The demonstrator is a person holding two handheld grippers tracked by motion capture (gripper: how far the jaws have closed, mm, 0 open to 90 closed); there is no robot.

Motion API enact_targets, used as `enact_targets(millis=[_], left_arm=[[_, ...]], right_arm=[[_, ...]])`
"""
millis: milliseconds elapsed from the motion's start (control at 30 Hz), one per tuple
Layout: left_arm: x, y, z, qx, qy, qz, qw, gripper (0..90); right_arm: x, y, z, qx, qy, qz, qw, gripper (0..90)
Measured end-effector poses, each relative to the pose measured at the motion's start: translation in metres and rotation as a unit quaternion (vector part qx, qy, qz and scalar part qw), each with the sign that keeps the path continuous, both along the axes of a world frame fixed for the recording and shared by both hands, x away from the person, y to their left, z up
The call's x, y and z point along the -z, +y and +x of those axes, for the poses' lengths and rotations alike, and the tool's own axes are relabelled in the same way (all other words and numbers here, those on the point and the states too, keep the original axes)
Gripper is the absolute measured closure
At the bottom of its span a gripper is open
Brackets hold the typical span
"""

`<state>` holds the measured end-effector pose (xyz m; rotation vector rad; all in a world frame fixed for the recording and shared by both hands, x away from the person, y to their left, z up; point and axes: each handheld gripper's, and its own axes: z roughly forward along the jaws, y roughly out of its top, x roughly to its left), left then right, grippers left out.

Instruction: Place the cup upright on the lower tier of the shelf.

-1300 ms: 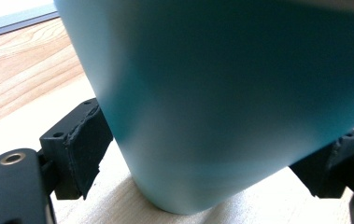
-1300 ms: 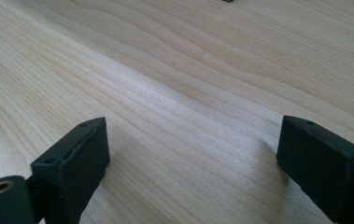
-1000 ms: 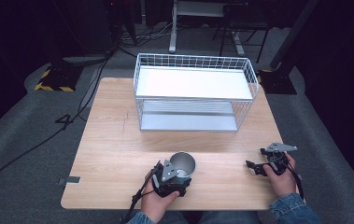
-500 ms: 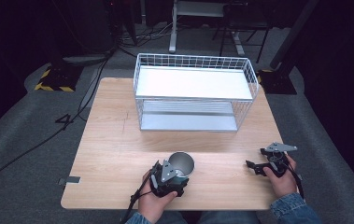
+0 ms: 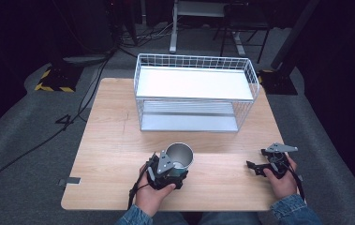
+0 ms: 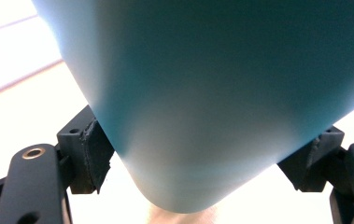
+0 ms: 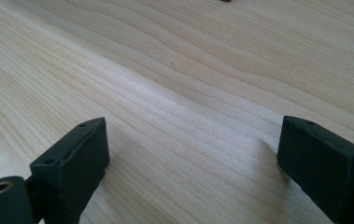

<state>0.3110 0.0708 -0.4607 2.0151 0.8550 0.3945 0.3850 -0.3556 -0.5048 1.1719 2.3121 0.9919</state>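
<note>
A dark studio floor strewn with cables surrounds the light wooden table (image 5: 114, 140) where I sit, a white two-tier wire rack (image 5: 196, 91) standing at its far side. At the near edge, my left gripper (image 5: 171, 169) is clamped on a teal metal cup (image 5: 181, 157), its open mouth showing a silvery inside and facing up toward the overhead camera. The cup sits upright in front of my left hand (image 5: 151, 197), between me and the rack and well apart from it. Along the left gripper view, the cup's teal wall (image 6: 212, 93) fills the space between the two black jaws, whose pads (image 6: 93, 149) press against its lower sides, one on each flank; the cup's rounded bottom edge hangs clear of the pale table just below it. Off to the other side, my right gripper (image 5: 265, 165) rests in my right hand (image 5: 280, 180) near the table's right edge, well apart from the cup. Its jaws stand wide apart over bare wood grain (image 7: 188, 93), with nothing between them.
</note>
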Motion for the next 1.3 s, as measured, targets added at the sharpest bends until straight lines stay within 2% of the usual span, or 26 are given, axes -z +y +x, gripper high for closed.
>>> enact_targets(millis=[300, 467, 800, 900, 1067, 1200, 1300], left_arm=[[-0.018, -0.002, 0.018, 0.0, -0.001, -0.003, 1.0, 22.7], [-0.022, -0.003, 0.031, -0.002, -0.002, -0.001, 1.0, 22.7], [-0.023, -0.007, 0.061, -0.026, -0.003, -0.009, 0.9996, 22.7], [-0.02, -0.007, 0.07, -0.031, 0.0, -0.023, 0.9992, 22.7], [-0.02, -0.01, 0.081, -0.039, -0.008, -0.023, 0.9989, 22.7], [-0.019, -0.013, 0.09, -0.042, -0.011, -0.037, 0.9984, 22.7], [-0.019, -0.015, 0.097, -0.042, -0.016, -0.033, 0.9985, 22.7]], right_arm=[[0.0, 0.0, 0.0, 0.0, 0.0, 0.001, 1.0, 9.5], [0.0, 0.0, 0.0, 0.0, 0.0, 0.0, 1.0, 9.5], [0.0, 0.0, 0.0, 0.0, 0.0, 0.0, 1.0, 9.5], [0.0, 0.0, 0.0, 0.0, 0.0, 0.0, 1.0, 9.5], [0.0, 0.0, 0.0, 0.0, 0.0, 0.0, 1.0, 9.5], [0.0, 0.0, 0.0, 0.0, 0.0, 0.0, 1.0, 9.5], [0.0, 0.0, 0.0, 0.0, 0.0, 0.0, 1.0, 9.5]])
